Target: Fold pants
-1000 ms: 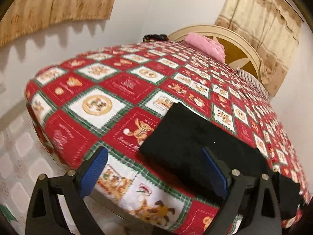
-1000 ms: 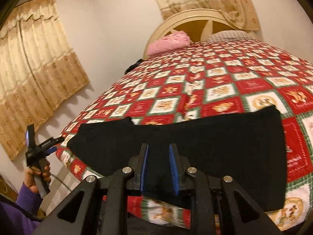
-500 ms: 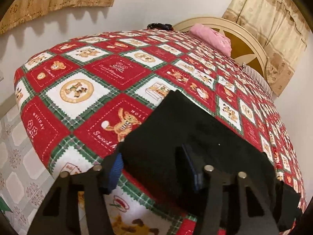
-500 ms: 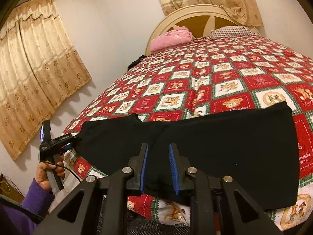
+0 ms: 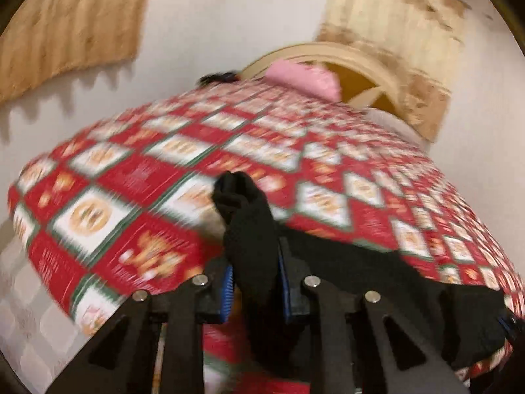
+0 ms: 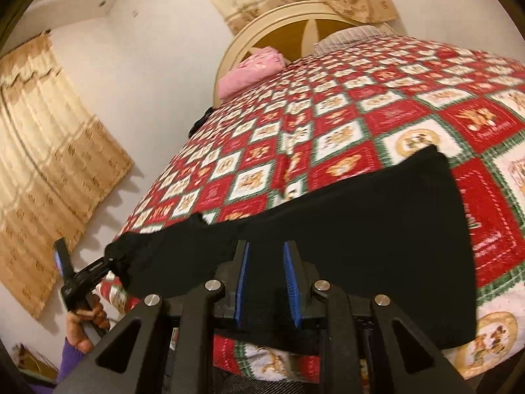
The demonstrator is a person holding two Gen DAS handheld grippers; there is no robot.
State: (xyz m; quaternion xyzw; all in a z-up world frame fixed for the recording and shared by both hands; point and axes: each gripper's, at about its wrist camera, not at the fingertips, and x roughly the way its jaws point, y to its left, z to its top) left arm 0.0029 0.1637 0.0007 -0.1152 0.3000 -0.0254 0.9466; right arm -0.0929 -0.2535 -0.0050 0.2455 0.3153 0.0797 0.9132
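Since a second ago my left tongs (image 5: 255,290) have gone from spread wide beside the pants (image 6: 344,229) to pinching a bunched end of the black cloth, which now stands up between the blue pads and lifts off the quilt (image 6: 377,105). That view is smeared with motion, so I judge I am carrying this end over for the fold. My right tongs (image 6: 266,290) sit pressed close together over the near edge of the pants; I believe they grip the hem, though the cloth between the pads is too dark for me to be sure.

The pants lie along the near edge of the bed, stretched left to right.

Risk as I see it: the left grip holds a wad, not a flat edge, so the end may land twisted or slip out mid-swing. If the right side is not truly held, the whole garment may drag off the bed.

Farther off, a pink pillow (image 6: 251,70) rests by the headboard (image 6: 295,21), well clear. Nothing stands in my way.
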